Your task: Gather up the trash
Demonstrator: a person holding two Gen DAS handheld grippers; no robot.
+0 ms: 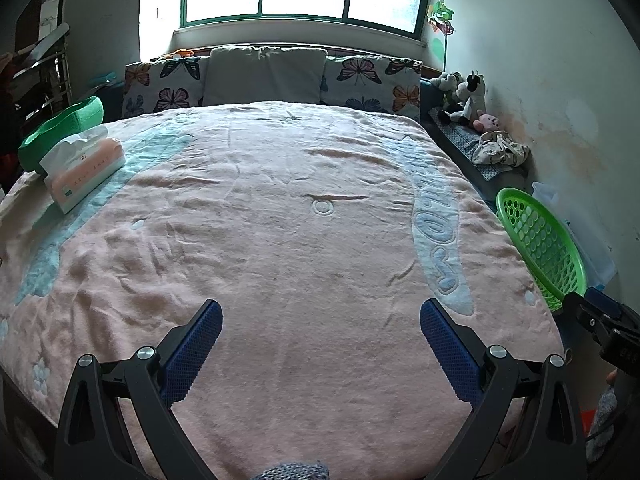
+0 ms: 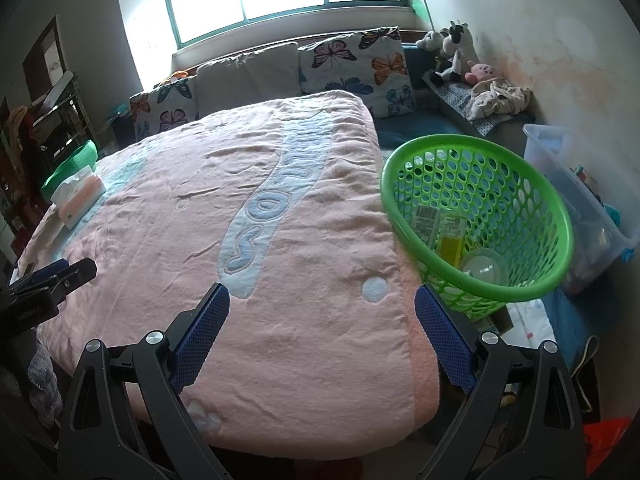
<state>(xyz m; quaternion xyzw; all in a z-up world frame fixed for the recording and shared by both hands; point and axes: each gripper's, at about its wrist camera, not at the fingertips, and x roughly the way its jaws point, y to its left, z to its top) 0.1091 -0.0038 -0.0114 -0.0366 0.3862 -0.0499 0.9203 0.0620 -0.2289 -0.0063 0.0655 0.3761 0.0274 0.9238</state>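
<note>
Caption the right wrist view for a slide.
Open right gripper above the pink blanket, beside a green basket holding collected trash.

Counted: one pink blanket (image 1: 280, 220), three pillows (image 1: 264, 76) at its head, one tissue pack (image 1: 82, 168), one green basket (image 2: 476, 224) holding three pieces of trash (image 2: 452, 240), one clear plastic bin (image 2: 576, 188), several soft toys (image 2: 452, 52), number unclear.
</note>
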